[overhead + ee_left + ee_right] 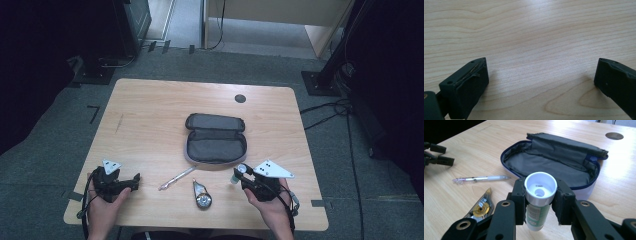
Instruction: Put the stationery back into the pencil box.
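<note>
The right gripper (540,202) clasped a round white-capped glue stick (539,195), its label half hidden; the left gripper (540,82) gaped over bare woodgrain.

A lab or studio recording space. A lone wooden table (150,115) stands on grey carpet (50,165); black stand bases (320,82) and loose cables (330,112) flank it.

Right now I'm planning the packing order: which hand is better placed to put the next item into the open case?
Right. The right gripper already clamps the glue stick just short of the open case, while the left gripper sits empty and wide open at the table's far left.
</note>
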`<act>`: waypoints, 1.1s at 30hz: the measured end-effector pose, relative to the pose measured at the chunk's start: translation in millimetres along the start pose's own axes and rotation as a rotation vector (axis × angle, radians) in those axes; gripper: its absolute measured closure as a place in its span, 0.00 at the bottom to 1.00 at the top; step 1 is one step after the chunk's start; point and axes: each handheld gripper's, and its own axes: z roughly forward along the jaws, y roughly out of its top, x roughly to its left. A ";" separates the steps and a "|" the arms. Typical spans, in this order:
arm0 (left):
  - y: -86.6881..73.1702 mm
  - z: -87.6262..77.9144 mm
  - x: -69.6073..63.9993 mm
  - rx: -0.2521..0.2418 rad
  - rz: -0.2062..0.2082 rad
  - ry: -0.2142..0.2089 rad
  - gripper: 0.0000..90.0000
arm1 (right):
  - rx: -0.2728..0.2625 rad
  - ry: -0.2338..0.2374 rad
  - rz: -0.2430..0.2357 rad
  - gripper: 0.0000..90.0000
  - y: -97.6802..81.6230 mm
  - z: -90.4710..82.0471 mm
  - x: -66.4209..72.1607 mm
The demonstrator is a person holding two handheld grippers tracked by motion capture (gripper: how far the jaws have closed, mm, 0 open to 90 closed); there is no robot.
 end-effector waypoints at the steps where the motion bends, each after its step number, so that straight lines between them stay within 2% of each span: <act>1: 0.0 0.0 0.0 0.000 0.000 0.000 0.00 | -0.001 -0.001 0.000 0.74 1.7 0.2 -0.6; 21: 0.0 0.0 0.0 -0.001 -0.001 0.000 0.00 | -0.014 -0.023 0.023 0.74 27.3 15.9 -9.6; 33: 0.0 0.0 0.0 0.000 0.000 0.000 0.00 | -0.018 -0.038 0.013 0.74 42.5 36.6 -13.9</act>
